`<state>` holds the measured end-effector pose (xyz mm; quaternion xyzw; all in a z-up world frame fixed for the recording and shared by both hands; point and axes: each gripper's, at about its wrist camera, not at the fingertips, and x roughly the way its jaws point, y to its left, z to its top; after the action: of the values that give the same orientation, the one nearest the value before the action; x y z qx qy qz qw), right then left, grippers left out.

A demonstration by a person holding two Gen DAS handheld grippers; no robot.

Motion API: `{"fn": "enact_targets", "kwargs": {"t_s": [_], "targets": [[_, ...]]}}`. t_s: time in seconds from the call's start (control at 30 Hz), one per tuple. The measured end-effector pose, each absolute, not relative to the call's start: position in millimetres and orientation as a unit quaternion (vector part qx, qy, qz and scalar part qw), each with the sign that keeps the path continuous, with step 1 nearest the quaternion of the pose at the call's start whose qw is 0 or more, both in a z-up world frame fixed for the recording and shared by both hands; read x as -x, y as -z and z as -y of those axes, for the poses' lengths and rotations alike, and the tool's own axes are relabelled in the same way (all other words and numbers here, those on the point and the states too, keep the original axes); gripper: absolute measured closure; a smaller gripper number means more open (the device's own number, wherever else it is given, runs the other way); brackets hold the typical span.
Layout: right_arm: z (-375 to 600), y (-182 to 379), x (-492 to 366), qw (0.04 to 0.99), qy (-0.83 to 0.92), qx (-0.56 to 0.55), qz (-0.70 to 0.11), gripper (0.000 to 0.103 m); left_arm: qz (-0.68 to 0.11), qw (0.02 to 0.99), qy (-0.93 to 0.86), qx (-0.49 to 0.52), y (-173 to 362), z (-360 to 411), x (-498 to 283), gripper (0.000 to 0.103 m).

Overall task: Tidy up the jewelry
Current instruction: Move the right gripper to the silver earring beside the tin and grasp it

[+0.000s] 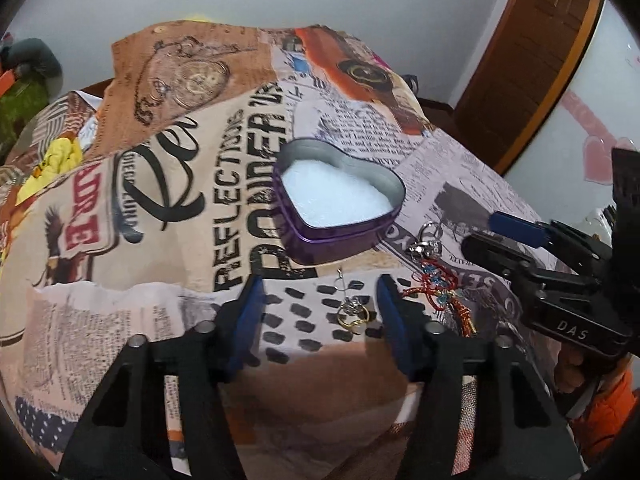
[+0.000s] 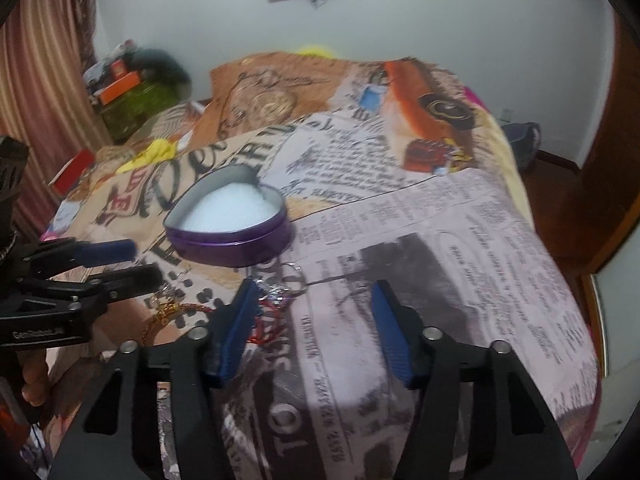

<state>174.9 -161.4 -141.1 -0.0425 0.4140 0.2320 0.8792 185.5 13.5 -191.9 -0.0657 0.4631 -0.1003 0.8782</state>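
A purple heart-shaped tin (image 1: 320, 236) with white foam lining sits open on a printed cloth; it also shows in the right wrist view (image 2: 228, 240). Just before it lie a gold ring (image 1: 352, 316), a small silver earring (image 1: 342, 280), a silver keyring charm (image 1: 426, 246) and a red beaded ornament (image 1: 438, 284). My left gripper (image 1: 320, 286) is open, its jaws either side of the gold ring, above it. My right gripper (image 2: 314, 292) is open and empty, right of the jewelry (image 2: 276, 296); it also appears in the left wrist view (image 1: 486, 232).
The newspaper-print cloth (image 2: 440, 260) covers a bed-like surface that drops off at the right. Yellow fabric (image 1: 60, 160) and clutter lie at the far left. A wooden door (image 1: 532, 60) stands behind on the right.
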Motion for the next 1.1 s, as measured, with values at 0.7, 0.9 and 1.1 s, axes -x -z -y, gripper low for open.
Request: {"fn": "enact_targets", "kwargs": {"t_s": [0.7, 0.9, 1.1], "targets": [[142.0, 162.5, -196.7, 0.838, -0.285, 0.024, -0.466, 0.092, -0.463, 0.875, 0.133, 0.039, 198.1, 4.5, -182.8, 0.095], [143.2, 158.4, -194.3, 0.843, -0.279, 0.027, -0.458, 0.097, -0.446, 0.885, 0.132, 0.037, 187.0, 3.6, -178.5, 0.095], [145.1, 145.1, -187.5, 0.852, -0.278, 0.027, -0.442, 0.097, -0.425, 0.896, 0.123, 0.042, 168.6, -4.6, -174.7, 0.095]]}}
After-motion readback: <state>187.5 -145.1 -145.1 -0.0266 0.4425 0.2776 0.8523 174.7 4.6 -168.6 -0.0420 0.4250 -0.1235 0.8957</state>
